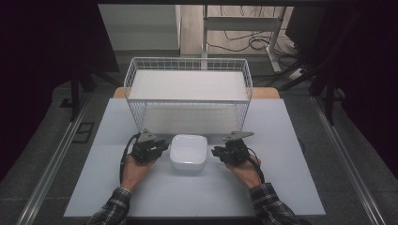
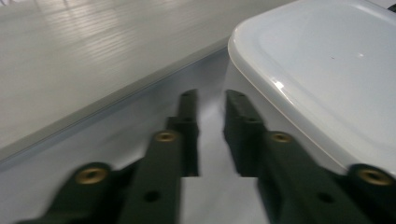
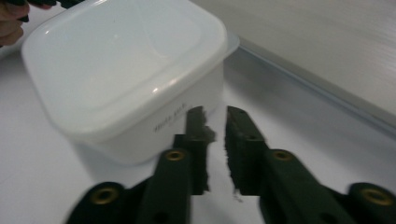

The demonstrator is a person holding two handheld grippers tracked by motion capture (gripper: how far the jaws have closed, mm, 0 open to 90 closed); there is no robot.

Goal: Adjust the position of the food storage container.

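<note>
The white lidded container [image 1: 188, 151] sits on the desk [image 1: 281, 187] just before the wire basket [image 1: 187, 89], between both tools; the left tool [image 1: 162, 147] and right tool [image 1: 217, 152] flank it, each pressed nearly together on nothing; its side lettering is too blurred to read.

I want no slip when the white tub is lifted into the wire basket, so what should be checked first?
1. Lid seated on the white tub: ok.
2. Left tongs gripping the tub: not ok, nearly closed, nothing between them, beside its wall.
3. Right tongs gripping it: not ok, nearly closed on nothing at its corner.
4. Wire basket free to receive: ok.
5. What the tub holds: cannot tell.
</note>
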